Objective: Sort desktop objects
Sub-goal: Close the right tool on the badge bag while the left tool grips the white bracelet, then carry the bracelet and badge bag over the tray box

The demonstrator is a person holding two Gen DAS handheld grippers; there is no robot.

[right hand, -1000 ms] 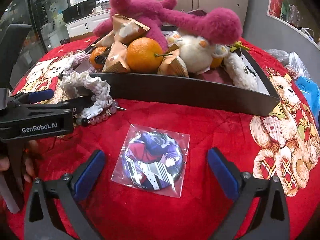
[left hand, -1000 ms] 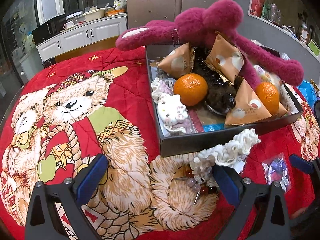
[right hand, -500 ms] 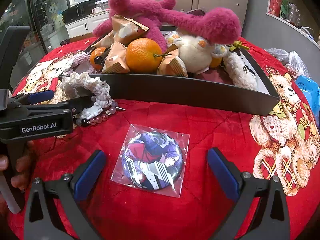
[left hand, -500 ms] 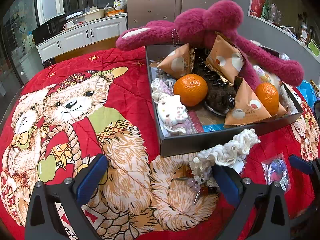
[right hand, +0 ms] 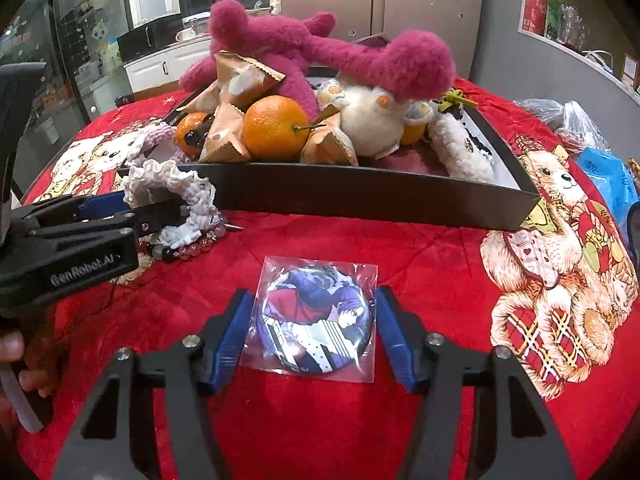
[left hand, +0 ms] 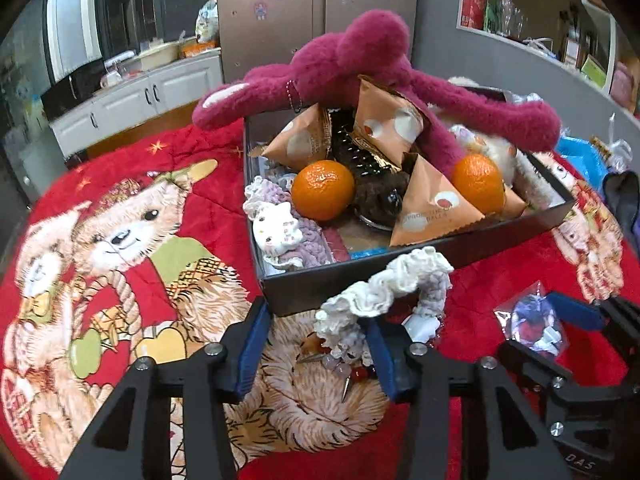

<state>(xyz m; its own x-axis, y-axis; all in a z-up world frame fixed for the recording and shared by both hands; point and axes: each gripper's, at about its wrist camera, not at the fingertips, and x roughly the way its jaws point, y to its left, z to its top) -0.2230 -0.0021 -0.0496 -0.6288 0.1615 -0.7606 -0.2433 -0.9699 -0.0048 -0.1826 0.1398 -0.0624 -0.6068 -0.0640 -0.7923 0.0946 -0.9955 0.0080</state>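
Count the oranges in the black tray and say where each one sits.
2. One orange sits near the tray's left side beside the white cat toy; the other orange sits further right against the pink plush. More may be hidden under the pile.

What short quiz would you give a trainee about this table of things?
1. True or false: the badge lies inside the black box.
2. How many oranges show in the box, in the left wrist view?
3. Pick one: between the right gripper's fingers lies A) the badge, B) an orange, C) a spoon.
Key: 1 false, it lies on the red cloth; 2 two; 3 A, the jaws have just been closing around it.
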